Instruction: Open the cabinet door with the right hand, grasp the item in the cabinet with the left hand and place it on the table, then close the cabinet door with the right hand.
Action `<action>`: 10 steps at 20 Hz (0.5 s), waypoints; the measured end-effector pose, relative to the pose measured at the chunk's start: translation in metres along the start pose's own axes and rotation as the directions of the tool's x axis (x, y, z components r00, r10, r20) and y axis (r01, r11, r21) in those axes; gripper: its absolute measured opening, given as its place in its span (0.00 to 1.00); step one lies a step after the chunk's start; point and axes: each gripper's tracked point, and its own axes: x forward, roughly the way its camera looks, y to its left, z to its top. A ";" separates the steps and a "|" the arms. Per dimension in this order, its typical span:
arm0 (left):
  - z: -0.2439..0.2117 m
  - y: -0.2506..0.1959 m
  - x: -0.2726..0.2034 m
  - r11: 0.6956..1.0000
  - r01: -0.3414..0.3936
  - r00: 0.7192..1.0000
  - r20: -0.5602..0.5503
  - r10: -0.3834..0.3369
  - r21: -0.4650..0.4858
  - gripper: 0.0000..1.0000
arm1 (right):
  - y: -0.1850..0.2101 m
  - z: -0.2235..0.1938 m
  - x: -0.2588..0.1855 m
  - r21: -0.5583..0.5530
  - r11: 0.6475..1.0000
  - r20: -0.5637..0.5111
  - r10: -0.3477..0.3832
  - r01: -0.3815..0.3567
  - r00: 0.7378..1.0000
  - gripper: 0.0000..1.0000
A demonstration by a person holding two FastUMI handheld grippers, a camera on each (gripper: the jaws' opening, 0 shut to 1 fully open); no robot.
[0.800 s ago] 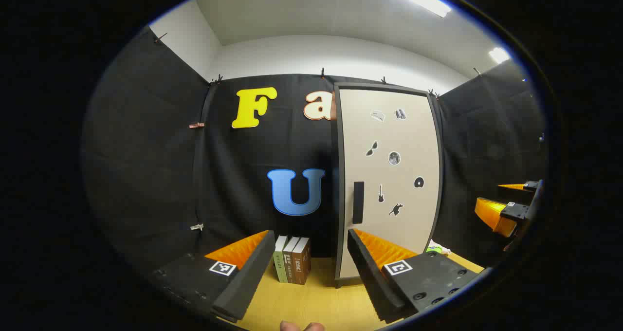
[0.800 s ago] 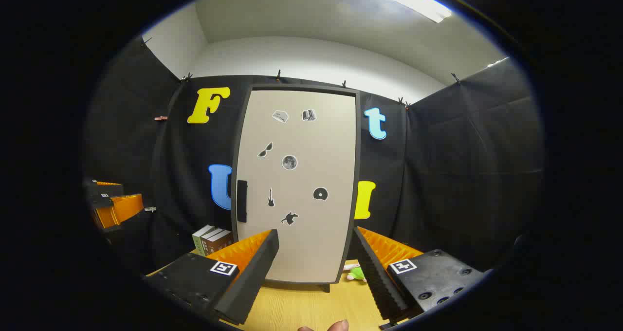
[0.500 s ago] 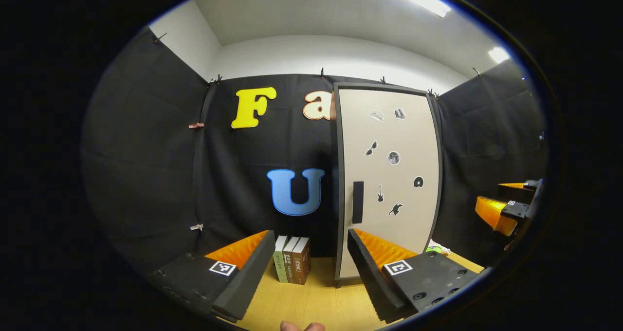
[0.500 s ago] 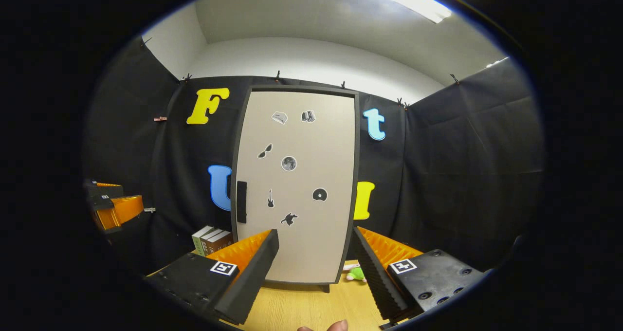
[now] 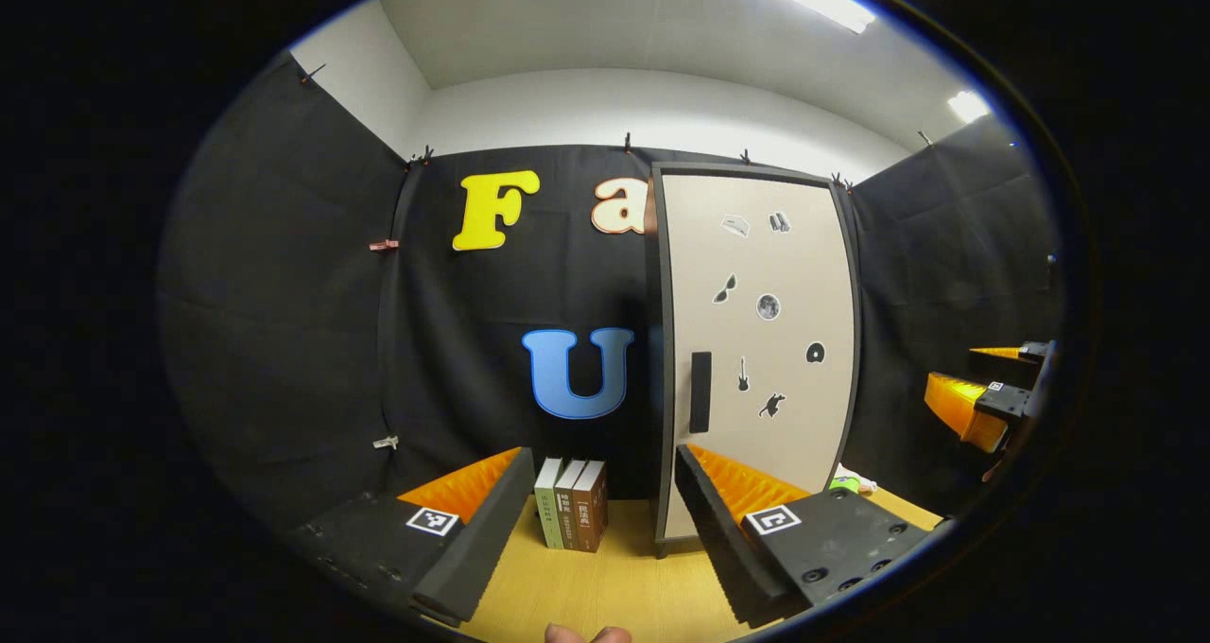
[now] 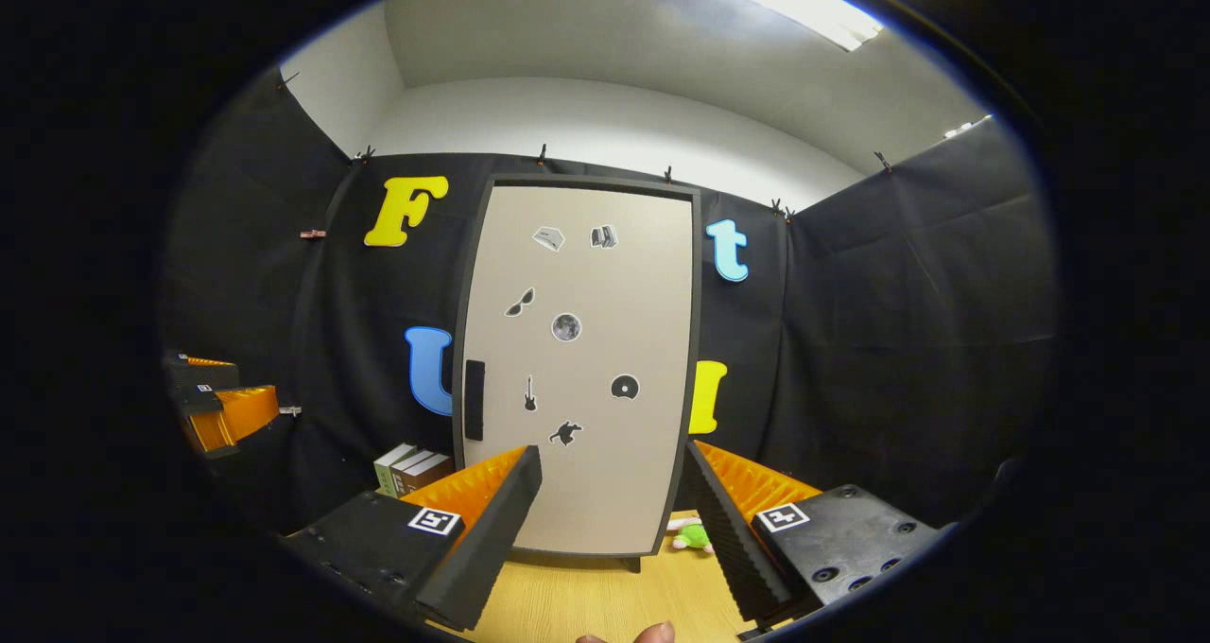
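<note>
Tall beige cabinet with dark frame standing upright at the back of the yellow wooden worktop, its beige flat door shut and dotted with small dark stickers; item to fetch hidden inside, so weight and texture impossible to tell. Likely a stiff, light panel swinging on hinges at the edge opposite the black vertical bar handle, best pinched across that bar at mid-height. Three upright books just beside the cabinet; small green soft toy near its foot. Right hand-held gripper level, facing the door, well short of the handle, fingers spread, empty. Left hand-held gripper level over the worktop, likewise spread and empty.
</note>
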 end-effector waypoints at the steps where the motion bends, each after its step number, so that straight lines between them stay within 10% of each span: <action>1: 0.001 0.001 0.000 1.000 0.001 1.000 0.001 -0.001 0.002 0.94 | -0.001 0.000 0.000 0.005 1.000 0.000 -0.004 0.004 1.000 0.97; 10: 0.001 0.007 0.008 1.000 0.010 1.000 0.010 -0.011 0.002 0.94 | 0.028 0.003 0.016 0.023 0.999 0.013 0.049 -0.049 0.999 0.97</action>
